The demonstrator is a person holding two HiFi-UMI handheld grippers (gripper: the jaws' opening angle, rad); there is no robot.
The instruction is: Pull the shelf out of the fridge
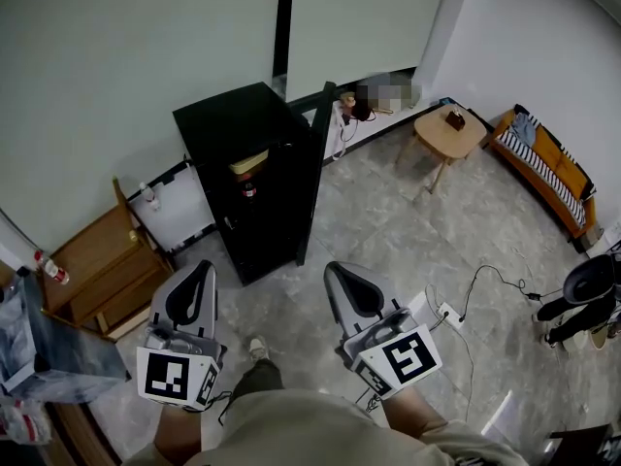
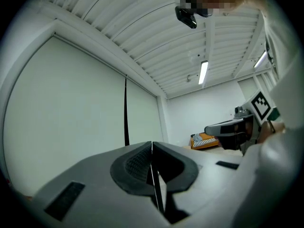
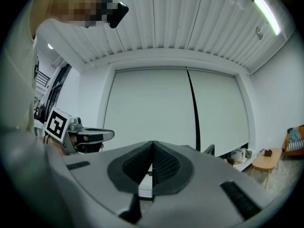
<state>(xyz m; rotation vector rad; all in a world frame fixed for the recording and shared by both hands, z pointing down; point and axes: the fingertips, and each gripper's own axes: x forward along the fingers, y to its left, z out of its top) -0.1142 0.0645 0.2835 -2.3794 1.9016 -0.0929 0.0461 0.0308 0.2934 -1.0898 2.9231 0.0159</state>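
- The left tongs [image 1: 197,276] are pressed together with nothing between them. In the left gripper view the two dark pads [image 2: 135,163] meet along one thin line.
- The right tongs [image 1: 342,276] are also pressed together and hold nothing. The right gripper view shows their ribbed pads [image 3: 166,164] touching.
- Both tongs are in the lower middle of the head view, side by side in front of the person. They are tilted upward, so their own views show mostly the ceiling and a pale wall.
- The fridge [image 1: 233,115] is a black box in the upper middle of the head view. It stands on the floor, ahead of both tongs and well apart from them.
- Its door [image 1: 315,163] is open and stands along the right side of the opening, on the side of the right tongs.
- Inside the opening we see a pale yellow thing [image 1: 249,160] and below it a small thing with red [image 1: 248,190]. The shelf itself is too dark to make out, so we can only say it is inside the fridge.
- We judge that the opening lies between the two tongs, a little nearer to the left one. The open door seems partly in the way of the right one.
- We judge that the shelf runs across the opening, so the pull should go straight toward the person, once the tongs are lowered and brought forward.
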